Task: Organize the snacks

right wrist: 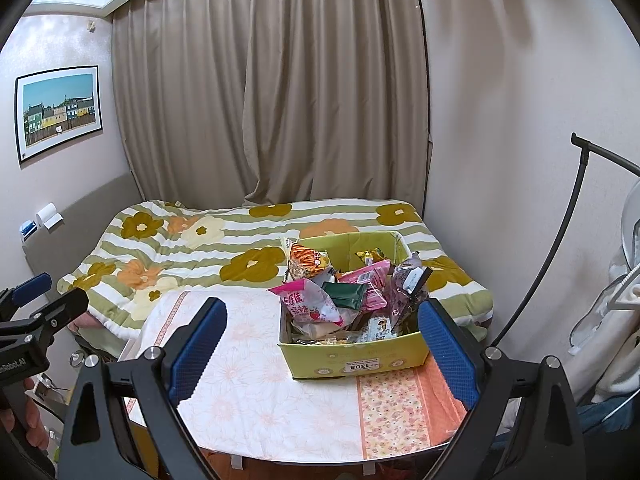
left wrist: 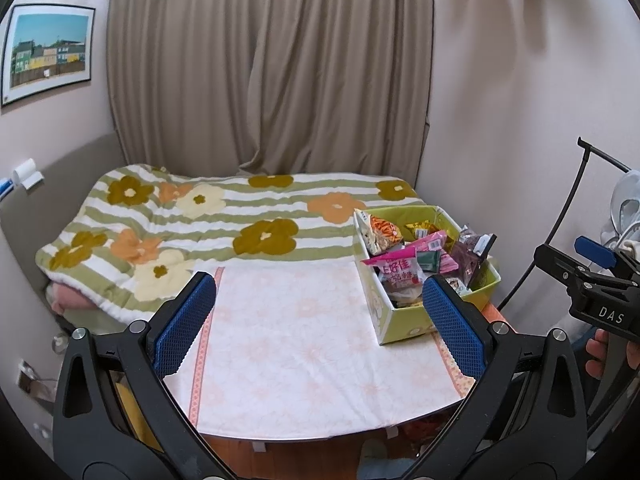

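Snack box (right wrist: pixel 352 364) beyond open right claw (right wrist: pixel 320 354)

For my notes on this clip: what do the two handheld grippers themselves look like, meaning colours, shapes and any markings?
Both look alike. The left gripper and right gripper have black angular frames with triangular cut-outs and silver round bolts, and their jaws carry blue pads with a fine mesh texture. Seen from the other camera, the right one's body reads "DAS" in white and the left one's reads "Robot.AI", partly cut off. Bare fingers grip the handles; no sleeves or cables are visible.

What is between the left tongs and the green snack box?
Only bare white flowered tablecloth lies between the open left tongs and the green cardboard snack box, seen in the left wrist view.
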### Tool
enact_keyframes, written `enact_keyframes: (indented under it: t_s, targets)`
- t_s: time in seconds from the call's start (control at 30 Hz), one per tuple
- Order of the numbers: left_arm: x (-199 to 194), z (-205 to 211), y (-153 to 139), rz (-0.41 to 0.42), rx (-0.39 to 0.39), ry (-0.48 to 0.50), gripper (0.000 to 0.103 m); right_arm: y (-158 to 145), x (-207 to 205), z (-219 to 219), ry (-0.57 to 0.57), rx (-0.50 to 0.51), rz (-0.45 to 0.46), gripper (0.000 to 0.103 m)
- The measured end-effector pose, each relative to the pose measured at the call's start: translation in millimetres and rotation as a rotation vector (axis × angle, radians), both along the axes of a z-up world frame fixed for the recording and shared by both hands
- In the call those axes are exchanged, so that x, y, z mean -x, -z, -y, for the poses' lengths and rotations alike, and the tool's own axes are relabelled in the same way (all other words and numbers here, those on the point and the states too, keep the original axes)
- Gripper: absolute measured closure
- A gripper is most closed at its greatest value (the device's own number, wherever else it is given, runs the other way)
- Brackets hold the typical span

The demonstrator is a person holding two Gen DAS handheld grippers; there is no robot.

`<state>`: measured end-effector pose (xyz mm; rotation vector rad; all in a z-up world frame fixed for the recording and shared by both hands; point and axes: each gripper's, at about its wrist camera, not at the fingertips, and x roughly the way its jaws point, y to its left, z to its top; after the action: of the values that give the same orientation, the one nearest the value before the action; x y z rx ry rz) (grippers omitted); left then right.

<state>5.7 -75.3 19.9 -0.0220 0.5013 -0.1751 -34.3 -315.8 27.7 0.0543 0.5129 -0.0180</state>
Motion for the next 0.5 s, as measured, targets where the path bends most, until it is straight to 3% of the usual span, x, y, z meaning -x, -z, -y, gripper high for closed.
enact_keyframes:
  t_s: [0.5]
  targets:
    - [-2.2,8.2,-1.1,-0.002,-0.006,0.004,0.001,3.2,1.9,3.4,0.016,-0.003,-0.006,0.008]
